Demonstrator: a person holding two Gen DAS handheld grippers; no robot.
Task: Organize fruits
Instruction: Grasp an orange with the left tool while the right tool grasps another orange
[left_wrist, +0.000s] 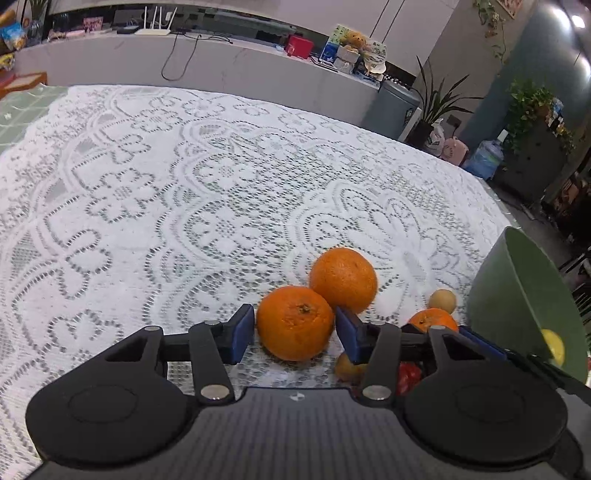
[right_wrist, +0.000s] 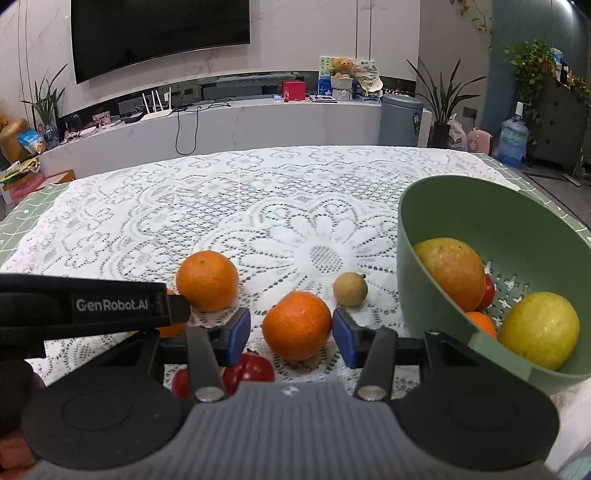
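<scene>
In the left wrist view my left gripper (left_wrist: 294, 334) is open, its blue pads on either side of an orange (left_wrist: 295, 323) resting on the lace cloth; a second orange (left_wrist: 343, 279) lies just behind it. In the right wrist view my right gripper (right_wrist: 291, 334) is open around another orange (right_wrist: 297, 325) on the cloth. A small tan round fruit (right_wrist: 350, 289) lies beyond it. The green bowl (right_wrist: 439, 206) at the right holds a mango (right_wrist: 452, 271), a yellow-green fruit (right_wrist: 541, 325) and small red and orange fruits. Whether either gripper's pads touch the fruit I cannot tell.
Red fruits (right_wrist: 255, 369) lie under the right gripper's left finger. The left gripper's black body (right_wrist: 85, 306) crosses the left of the right wrist view, beside an orange (right_wrist: 207, 280). The lace tablecloth (left_wrist: 184, 184) stretches far back and left. A white counter (right_wrist: 221, 122) stands behind.
</scene>
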